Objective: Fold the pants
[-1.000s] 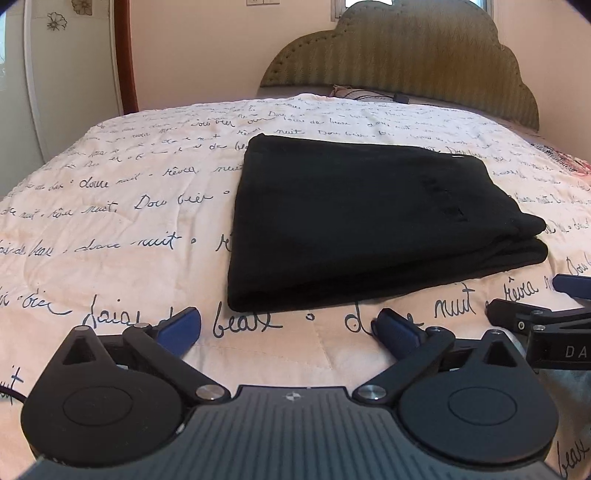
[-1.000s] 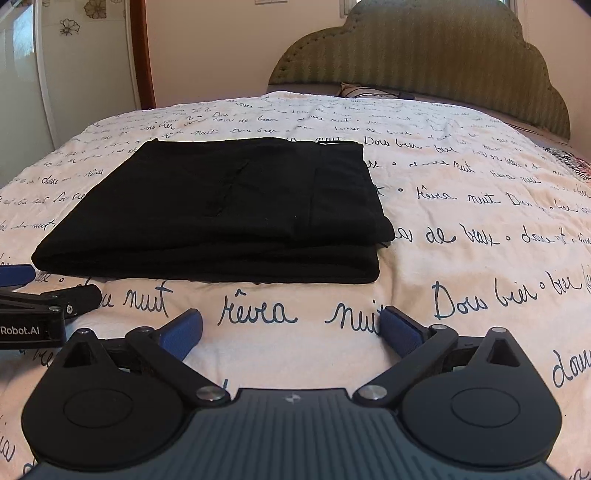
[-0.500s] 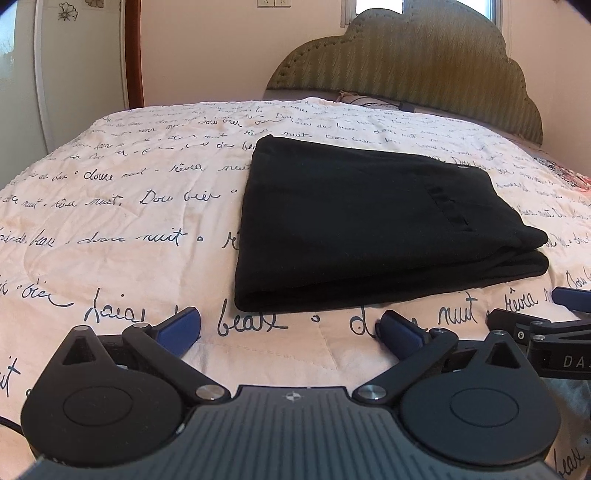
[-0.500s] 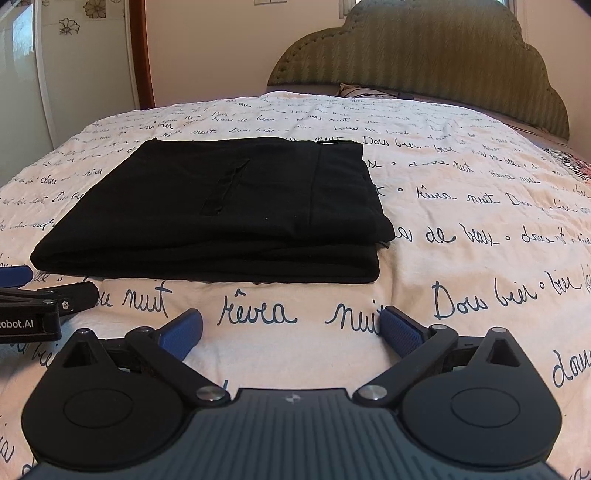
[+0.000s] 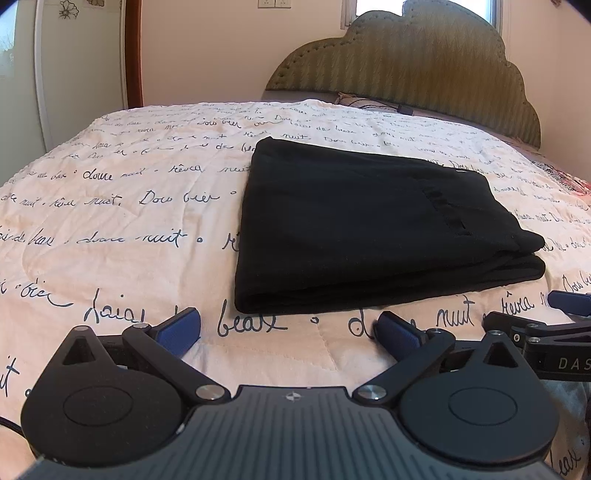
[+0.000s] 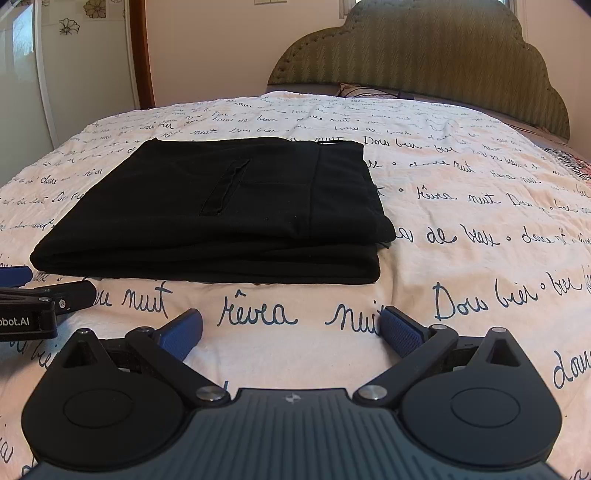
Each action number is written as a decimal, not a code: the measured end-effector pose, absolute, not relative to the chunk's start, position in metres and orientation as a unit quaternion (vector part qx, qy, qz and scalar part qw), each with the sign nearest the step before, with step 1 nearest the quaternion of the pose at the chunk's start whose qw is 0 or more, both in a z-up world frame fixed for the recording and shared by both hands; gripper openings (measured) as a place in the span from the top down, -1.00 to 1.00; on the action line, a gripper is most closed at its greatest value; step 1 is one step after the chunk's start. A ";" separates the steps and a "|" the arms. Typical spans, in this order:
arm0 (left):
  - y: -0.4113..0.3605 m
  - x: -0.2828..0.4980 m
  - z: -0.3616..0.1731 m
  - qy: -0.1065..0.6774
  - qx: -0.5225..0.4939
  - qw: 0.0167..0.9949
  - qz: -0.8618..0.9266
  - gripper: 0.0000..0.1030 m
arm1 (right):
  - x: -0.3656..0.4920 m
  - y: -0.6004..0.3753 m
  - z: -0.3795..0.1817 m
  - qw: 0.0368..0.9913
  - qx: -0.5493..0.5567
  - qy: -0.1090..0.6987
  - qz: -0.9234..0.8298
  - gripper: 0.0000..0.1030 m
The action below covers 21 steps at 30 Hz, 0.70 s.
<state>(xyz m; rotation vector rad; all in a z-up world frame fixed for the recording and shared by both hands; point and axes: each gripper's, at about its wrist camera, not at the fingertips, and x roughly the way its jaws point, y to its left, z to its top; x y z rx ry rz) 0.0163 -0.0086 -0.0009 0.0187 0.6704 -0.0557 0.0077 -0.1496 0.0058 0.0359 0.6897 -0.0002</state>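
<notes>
Folded pants (image 5: pixel 369 229) lie on the bedspread (image 5: pixel 110 221), headboard (image 5: pixel 406 62) behind.

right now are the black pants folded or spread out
Folded: the black pants lie as a compact rectangle on the bedspread, stacked layers showing along the near edge.

Soft, even daylight fills both views, brightest at the window (image 5: pixel 419 7) far beyond the jaws, where it blows out to white. The black pants (image 5: pixel 369 229) ahead of the jaws lose most fold detail to darkness. Shadows are faint. Fisheye distortion bends the bedspread (image 6: pixel 480 221) and darkens the corners. Focus stays sharp, without motion blur.
</notes>
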 end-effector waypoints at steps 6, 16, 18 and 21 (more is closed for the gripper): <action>-0.016 0.019 -0.002 0.331 0.033 0.943 -0.021 -1.00 | 0.008 -0.150 0.006 0.941 0.019 0.338 0.001 -1.00; -0.009 0.018 -0.002 0.334 0.018 0.942 -0.034 -1.00 | 0.008 -0.150 0.006 0.941 0.019 0.338 0.001 -1.00; -0.008 0.018 -0.001 0.334 0.013 0.942 -0.036 -1.00 | 0.008 -0.150 0.006 0.941 0.019 0.338 0.001 -1.00; -0.007 0.017 -0.001 0.333 0.011 0.942 -0.038 -1.00 | 0.008 -0.150 0.006 0.941 0.020 0.338 0.001 -1.00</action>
